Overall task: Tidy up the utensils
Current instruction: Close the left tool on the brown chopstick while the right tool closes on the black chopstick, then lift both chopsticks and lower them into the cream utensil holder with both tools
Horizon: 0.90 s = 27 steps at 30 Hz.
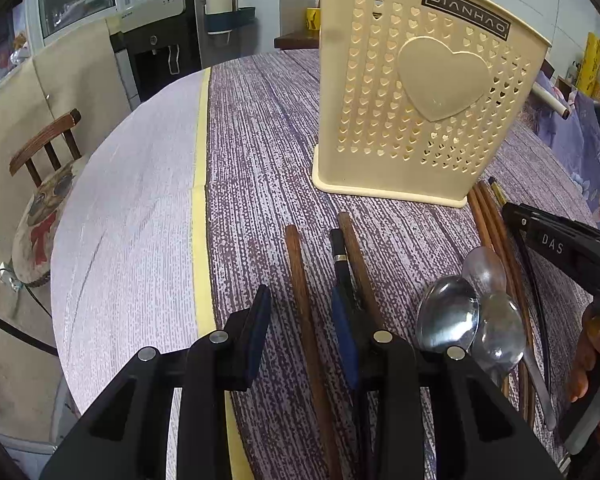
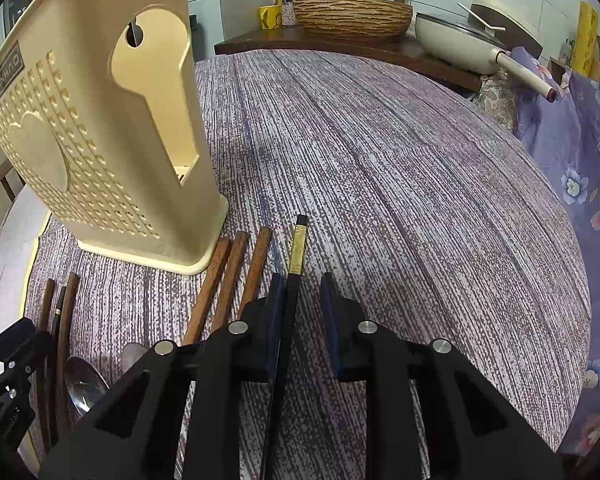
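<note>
While the cream utensil holder stands upright on the purple streaked tablecloth, the utensils lie flat on the cloth in front of its base. From the left wrist view, the left gripper has its jaws partly apart with one brown chopstick lying between them; its pads are not seen pressing on it. Just outside its right finger lie a black chopstick with a metal band and another brown chopstick, side by side. Further right, three metal spoons overlap one another on top of a bundle of brown chopsticks that reaches the holder's corner. At the right edge the right gripper comes in, with a hand on its grip. From the right wrist view, that gripper has a narrow gap, and a black chopstick with a gold end runs between the fingers, close against the left one; whether both pads press on it cannot be told. Three brown chopsticks lie just to its left, near the holder's base.
</note>
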Available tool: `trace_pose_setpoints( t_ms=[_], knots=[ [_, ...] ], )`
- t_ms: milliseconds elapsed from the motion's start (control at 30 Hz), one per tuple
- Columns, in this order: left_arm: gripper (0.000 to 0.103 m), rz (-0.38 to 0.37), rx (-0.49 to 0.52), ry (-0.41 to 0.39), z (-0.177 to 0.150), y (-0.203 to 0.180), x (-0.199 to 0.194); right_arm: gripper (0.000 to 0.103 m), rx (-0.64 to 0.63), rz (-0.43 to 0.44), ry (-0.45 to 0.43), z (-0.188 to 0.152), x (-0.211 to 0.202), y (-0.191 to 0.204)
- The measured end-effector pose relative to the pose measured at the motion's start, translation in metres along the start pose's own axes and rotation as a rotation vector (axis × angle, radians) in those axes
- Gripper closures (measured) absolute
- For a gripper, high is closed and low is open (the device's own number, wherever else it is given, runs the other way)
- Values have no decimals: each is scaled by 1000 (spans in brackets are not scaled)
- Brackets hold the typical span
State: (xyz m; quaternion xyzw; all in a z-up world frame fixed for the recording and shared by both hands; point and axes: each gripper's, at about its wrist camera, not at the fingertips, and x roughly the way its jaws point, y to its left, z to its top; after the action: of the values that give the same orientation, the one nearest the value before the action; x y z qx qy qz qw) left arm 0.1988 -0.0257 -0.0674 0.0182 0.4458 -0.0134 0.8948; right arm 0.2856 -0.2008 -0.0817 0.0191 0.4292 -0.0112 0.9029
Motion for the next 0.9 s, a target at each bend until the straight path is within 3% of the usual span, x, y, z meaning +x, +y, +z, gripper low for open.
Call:
trace_pose_setpoints(
  t_ms=[67,233,600,900],
  knots=[
    [74,12,12,-14,-1,-3,0,89,-6,5,-1,0,0,1],
    [94,28,-1,-29,-1,-1,-1,93,-13,11,-7,-2,-1,3],
    [94,-25,-35,-21,7,8,4,95,34,88,-5,-3,-2,-10],
    [95,-105,-66,-89,23,23,-10,95,126,269,-83,7,-24,-40]
  ],
)
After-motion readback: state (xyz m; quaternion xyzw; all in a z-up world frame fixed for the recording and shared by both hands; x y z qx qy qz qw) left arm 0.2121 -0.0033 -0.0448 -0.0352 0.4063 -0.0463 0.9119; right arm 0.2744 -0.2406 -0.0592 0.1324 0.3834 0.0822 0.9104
